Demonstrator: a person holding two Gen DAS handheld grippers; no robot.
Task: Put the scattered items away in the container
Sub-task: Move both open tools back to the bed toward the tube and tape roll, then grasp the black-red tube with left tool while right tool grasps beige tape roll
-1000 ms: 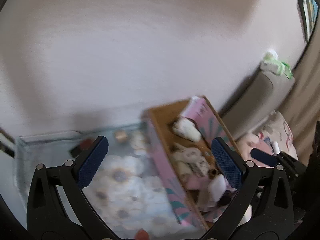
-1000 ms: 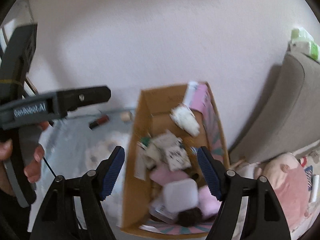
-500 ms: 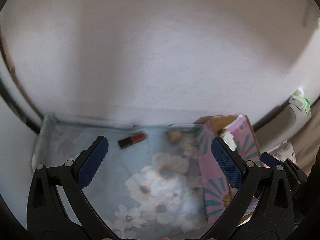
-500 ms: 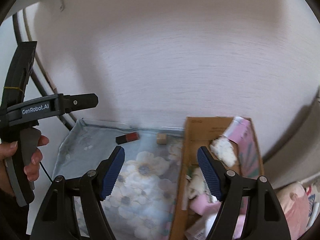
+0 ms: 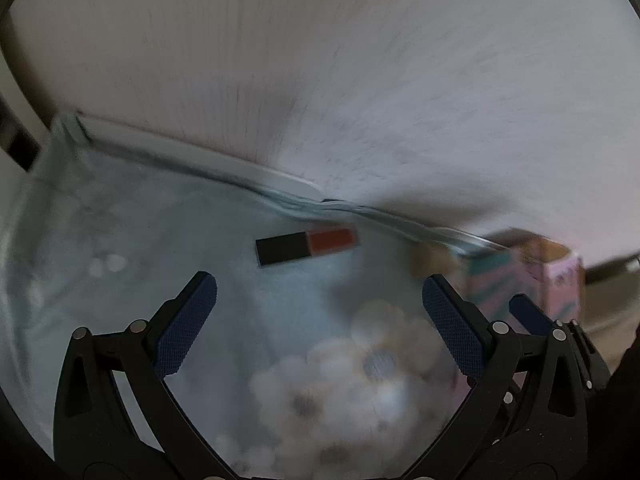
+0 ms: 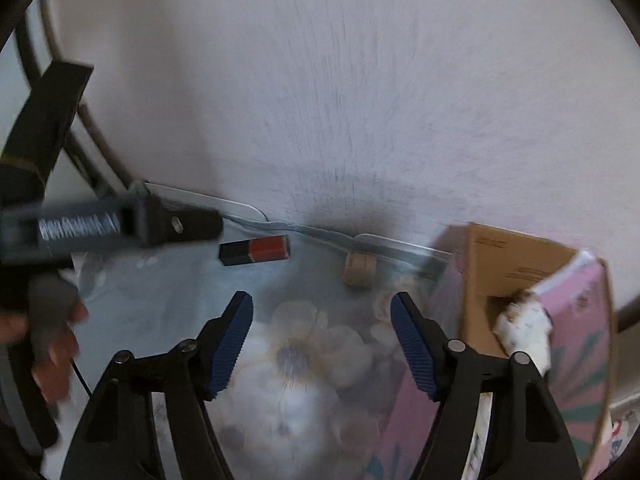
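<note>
We have the left gripper [image 5: 318,312] wide apart and empty, right gripper [image 6: 322,344] closing on nothing, black-and-red lipstick [image 5: 307,246] on the floral cloth [image 5: 160,248] by the wall, box [image 6: 532,320] to the right.

No text can be read with certainty. White lettering is seen on the grey gripper body [image 6: 80,226] at the left of the right wrist view, blurred beyond reading. Dark print on the cardboard box [image 6: 504,256] is too small.
</note>
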